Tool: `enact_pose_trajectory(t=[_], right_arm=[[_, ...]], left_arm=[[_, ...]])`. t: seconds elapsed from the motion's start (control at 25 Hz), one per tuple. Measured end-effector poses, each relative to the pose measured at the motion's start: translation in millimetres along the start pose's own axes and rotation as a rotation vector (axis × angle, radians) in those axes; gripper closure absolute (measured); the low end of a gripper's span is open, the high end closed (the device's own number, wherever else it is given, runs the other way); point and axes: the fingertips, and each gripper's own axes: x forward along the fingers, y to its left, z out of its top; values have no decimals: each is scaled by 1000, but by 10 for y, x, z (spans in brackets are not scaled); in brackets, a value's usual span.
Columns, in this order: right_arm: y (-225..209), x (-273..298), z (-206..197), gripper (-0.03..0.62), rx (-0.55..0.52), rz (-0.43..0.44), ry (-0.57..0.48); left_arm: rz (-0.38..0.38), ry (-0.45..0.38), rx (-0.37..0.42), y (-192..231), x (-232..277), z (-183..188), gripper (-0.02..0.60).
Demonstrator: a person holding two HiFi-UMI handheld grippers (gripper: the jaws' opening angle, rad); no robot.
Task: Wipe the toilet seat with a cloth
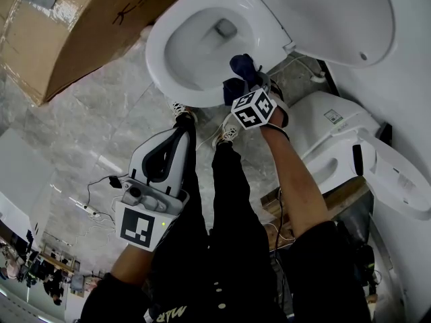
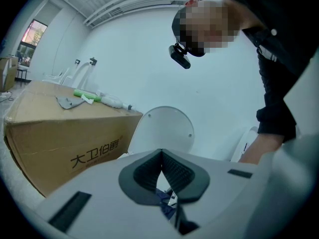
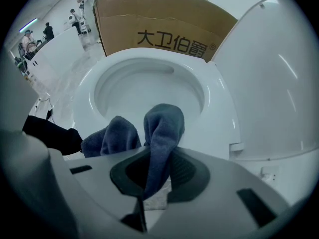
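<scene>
Item: toilet seat [image 1: 156,51], white, oval ring round an open bowl; its lid [image 1: 323,12] stands raised behind it. Item: cloth [image 1: 240,73], dark blue, bunched, lying on the near rim of the seat on the person's right side; in the right gripper view one fold of the cloth [image 3: 162,128] rises between the jaws and a second fold sits just to its left on the seat [image 3: 217,108]. Item: right claw [image 1: 248,81], clamped on the cloth, jaws pressed onto the fold from both sides [image 3: 155,176], lowered onto the seat rim, marker cube facing up. Item: left claw [image 1: 180,128], jaws together at the tips with nothing between them [image 2: 162,173], held well back from the bowl above the person's legs [image 1: 229,200] and pointing toward the toilet. Item: cardboard box [image 1: 87,25], large, brown, with dark printed characters, standing just beside the toilet on its far left; in the left gripper view a green-and-white object [image 2: 92,97] and a grey scrap [image 2: 67,102] lie on top of the box [image 2: 65,143]. Item: second white toilet unit [image 1: 337,140], at the right of the head view, near the first. Item: floor [image 1: 114,106], grey marbled tile, with thin cables [image 1: 94,207] trailing at the left.
</scene>
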Motion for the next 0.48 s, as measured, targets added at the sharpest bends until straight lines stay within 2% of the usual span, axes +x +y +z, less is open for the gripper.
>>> enact_pose_trajectory(t=[0.48], right_arm=[[329, -39, 53, 530, 68, 39, 6]], left_arm=[[8, 2, -13, 17, -4, -2, 571]])
